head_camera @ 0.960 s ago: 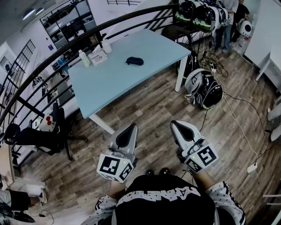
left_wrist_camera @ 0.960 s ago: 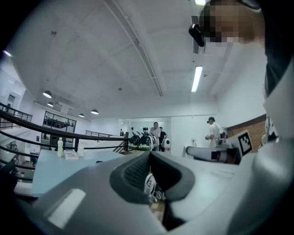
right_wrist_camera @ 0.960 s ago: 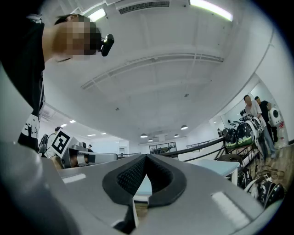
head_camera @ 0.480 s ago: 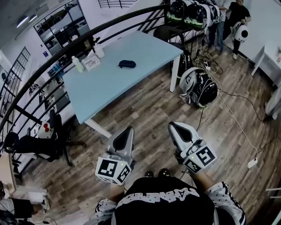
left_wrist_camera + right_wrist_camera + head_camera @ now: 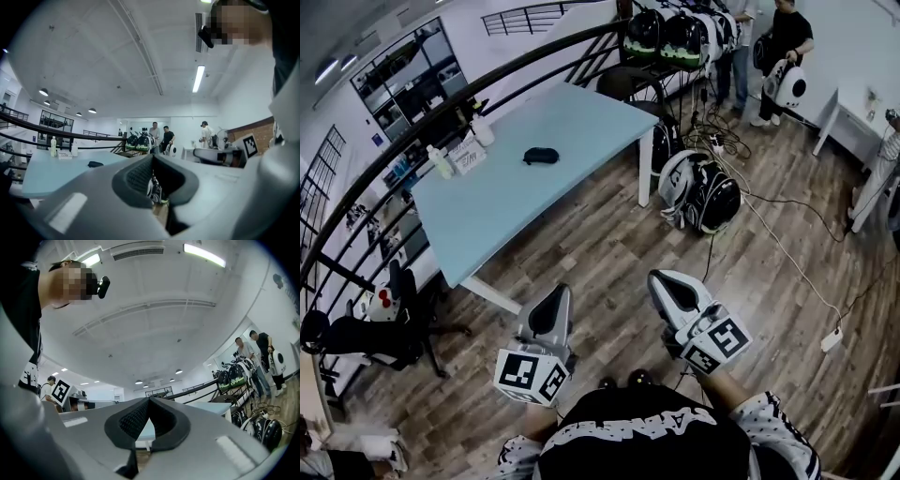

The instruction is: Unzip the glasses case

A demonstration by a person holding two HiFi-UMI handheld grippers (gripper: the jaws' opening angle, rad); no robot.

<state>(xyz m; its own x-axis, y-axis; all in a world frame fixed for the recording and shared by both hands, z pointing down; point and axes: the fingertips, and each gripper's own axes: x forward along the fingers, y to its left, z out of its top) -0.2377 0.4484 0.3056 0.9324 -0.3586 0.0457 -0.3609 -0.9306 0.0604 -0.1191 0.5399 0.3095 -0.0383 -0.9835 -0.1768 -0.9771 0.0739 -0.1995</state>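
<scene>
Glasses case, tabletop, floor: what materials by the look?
Small dark oval glasses case: matte, no glare, likely fabric-covered; too small to be sure. Pale blue rectangular tabletop: smooth, even colour, probably laminate. Floor: brown grained planks, wood or wood-look vinyl.

Bright, even light; fisheye-warped edges.

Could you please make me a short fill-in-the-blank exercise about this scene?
1. The table bearing the glasses case is light ___.
2. The left tongs and the right tongs both have their jaws ___.
3. The number of bottles on the table is ___.
Missing words: blue; shut; two.
</scene>
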